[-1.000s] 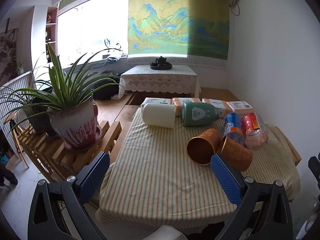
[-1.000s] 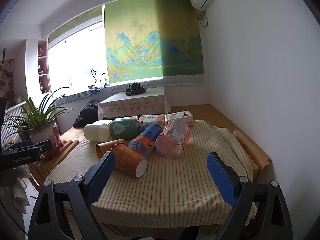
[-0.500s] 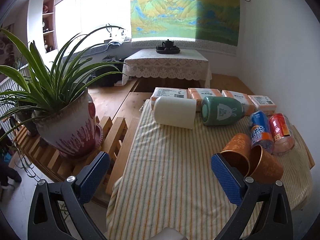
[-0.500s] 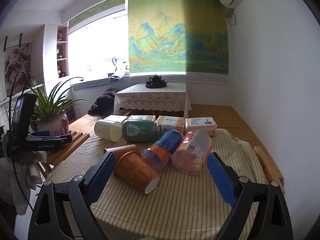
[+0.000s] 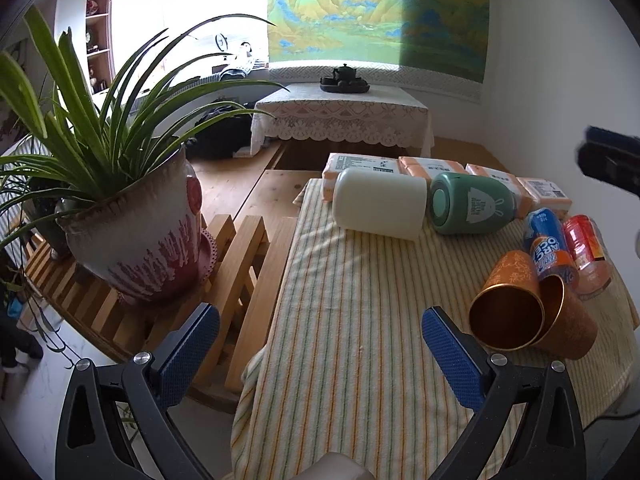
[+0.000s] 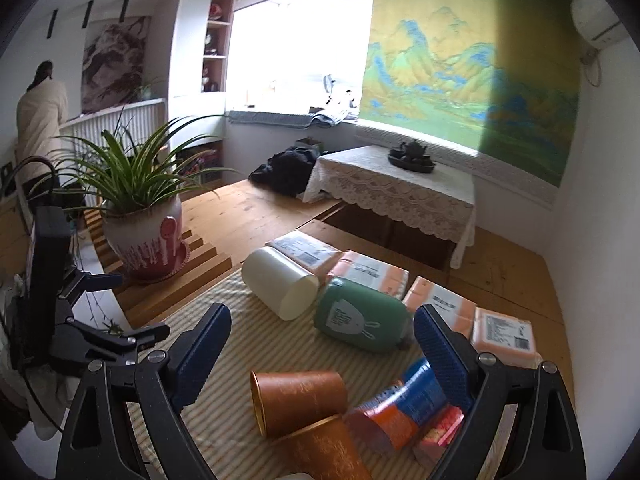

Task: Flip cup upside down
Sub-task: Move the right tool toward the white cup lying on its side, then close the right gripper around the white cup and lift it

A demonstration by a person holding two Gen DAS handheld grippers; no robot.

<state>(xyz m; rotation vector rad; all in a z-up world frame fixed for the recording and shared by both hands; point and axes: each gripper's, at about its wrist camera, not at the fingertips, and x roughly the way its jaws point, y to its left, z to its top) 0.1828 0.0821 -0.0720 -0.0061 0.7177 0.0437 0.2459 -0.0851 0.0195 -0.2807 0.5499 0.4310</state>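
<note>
Several cups lie on their sides on the striped tablecloth (image 5: 352, 300): a white cup (image 5: 380, 204), a green cup with a rabbit print (image 5: 472, 210), and two copper cups (image 5: 508, 304) side by side. My left gripper (image 5: 320, 356) is open and empty over the table's near left edge, left of the copper cups. My right gripper (image 6: 322, 356) is open and empty, hovering above the copper cups (image 6: 300, 404) with the green cup (image 6: 360, 324) and white cup (image 6: 280, 284) beyond it.
Blue-orange (image 5: 548, 248) and red (image 5: 586, 252) packaged cup stacks lie right of the copper cups. Tissue packs (image 5: 432, 168) line the table's far edge. A potted plant (image 5: 136, 216) stands on a slatted wooden rack at the left. A lace-covered table (image 5: 344, 120) stands behind.
Both grippers have moved forward and closer over the table, still open. The right gripper has come over the copper cups; the left has shifted left and lower toward the table's edge.
</note>
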